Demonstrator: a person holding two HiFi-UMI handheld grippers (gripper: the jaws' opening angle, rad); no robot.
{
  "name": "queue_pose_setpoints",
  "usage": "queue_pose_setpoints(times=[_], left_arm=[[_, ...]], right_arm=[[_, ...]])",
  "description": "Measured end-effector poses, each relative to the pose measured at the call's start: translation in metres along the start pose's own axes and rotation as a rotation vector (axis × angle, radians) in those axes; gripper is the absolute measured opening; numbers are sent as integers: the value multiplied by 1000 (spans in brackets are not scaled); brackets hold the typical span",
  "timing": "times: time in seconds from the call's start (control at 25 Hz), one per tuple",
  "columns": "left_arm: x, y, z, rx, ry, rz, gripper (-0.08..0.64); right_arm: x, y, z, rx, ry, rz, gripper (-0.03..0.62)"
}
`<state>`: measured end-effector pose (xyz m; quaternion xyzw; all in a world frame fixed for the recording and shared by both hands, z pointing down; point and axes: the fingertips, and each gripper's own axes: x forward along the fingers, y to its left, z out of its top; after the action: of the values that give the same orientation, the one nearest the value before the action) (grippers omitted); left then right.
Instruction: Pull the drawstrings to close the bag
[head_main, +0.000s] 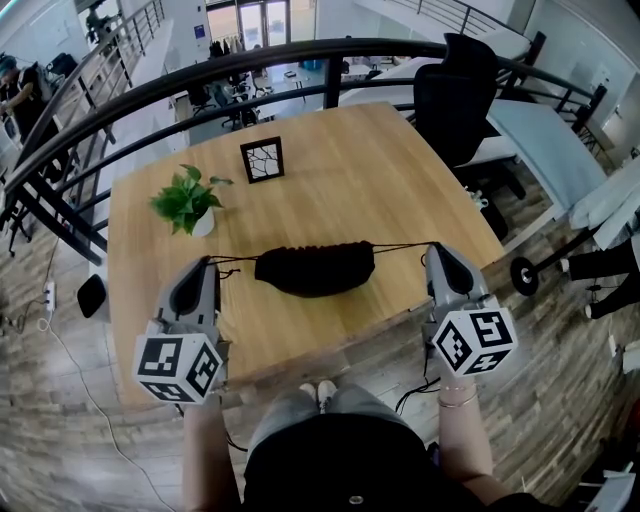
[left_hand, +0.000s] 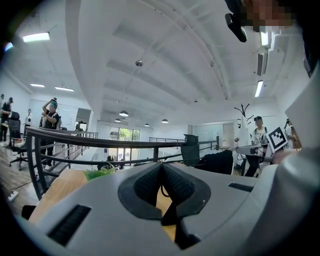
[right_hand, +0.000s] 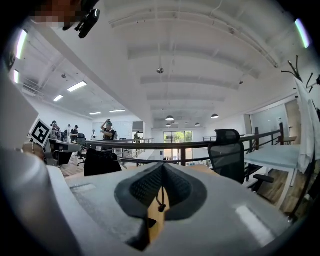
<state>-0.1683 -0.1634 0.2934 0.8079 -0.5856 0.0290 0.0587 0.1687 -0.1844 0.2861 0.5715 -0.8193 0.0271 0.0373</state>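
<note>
Head view, looking steeply down: a black fabric bag (head_main: 315, 268) lies across the near middle of a light wooden surface (head_main: 380, 180), its top edge bunched into gathers; whether it rests on the wood or hangs just above it cannot be told. A thin dark left drawstring (head_main: 235, 260) runs from the bag's left end to the tip of the left gripper (head_main: 208, 262), and a right drawstring (head_main: 402, 245) runs from the bag's right end to the tip of the right gripper (head_main: 433, 250), both cords stretched nearly straight. The two grippers sit well apart, one on each side of the bag, each with a cube of square markers at the person's hand. Further back on the surface stand a small potted plant (head_main: 187, 200) and a black picture frame (head_main: 262, 160); a black office chair (head_main: 455, 95) is past the right corner and a dark curved railing (head_main: 300, 55) runs behind. Left gripper view: the left gripper (left_hand: 161, 167) has its jaws pressed together, pinching the black cord (left_hand: 162, 190), which hangs between the dark pads. The bag (left_hand: 216, 162) shows off to the right, green plant leaves (left_hand: 100, 173) to the left. Right gripper view: the right gripper (right_hand: 161, 167) is likewise closed tight on its cord, whose small knot (right_hand: 161, 205) dangles just below the pads. The bag (right_hand: 102, 162) shows to the left and the office chair (right_hand: 227, 155) to the right
</note>
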Motion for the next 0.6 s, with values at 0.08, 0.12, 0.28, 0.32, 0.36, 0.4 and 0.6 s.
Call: queue_pose_setpoints(times=[0.08,0.12,0.28,0.32,0.36,0.4,0.6], left_arm=[[-1,2,0,-3,0,5,17],[-1,3,0,-4,0,7,17],[-2,5,0,-3,3,12,17],[-3,6,0,-3,3,14,17],[-3,6,0,-3,2,16,17],[-4,6,-1,-4,2,18,17],[-5,10,-5,-17,7,22,17]], right_arm=[[0,-1,0,1,0,-3,2],[0,-2,0,1,1,-5,2],[-2,-5,-1,9,2,-14,2],[-2,-6,-1,11,2,-17,0],[-3,-7,-1,13,2,-20,0],[-4,-8,-2,15,1,-24,0],[-6,-11,-2,20,-1,-34,0]])
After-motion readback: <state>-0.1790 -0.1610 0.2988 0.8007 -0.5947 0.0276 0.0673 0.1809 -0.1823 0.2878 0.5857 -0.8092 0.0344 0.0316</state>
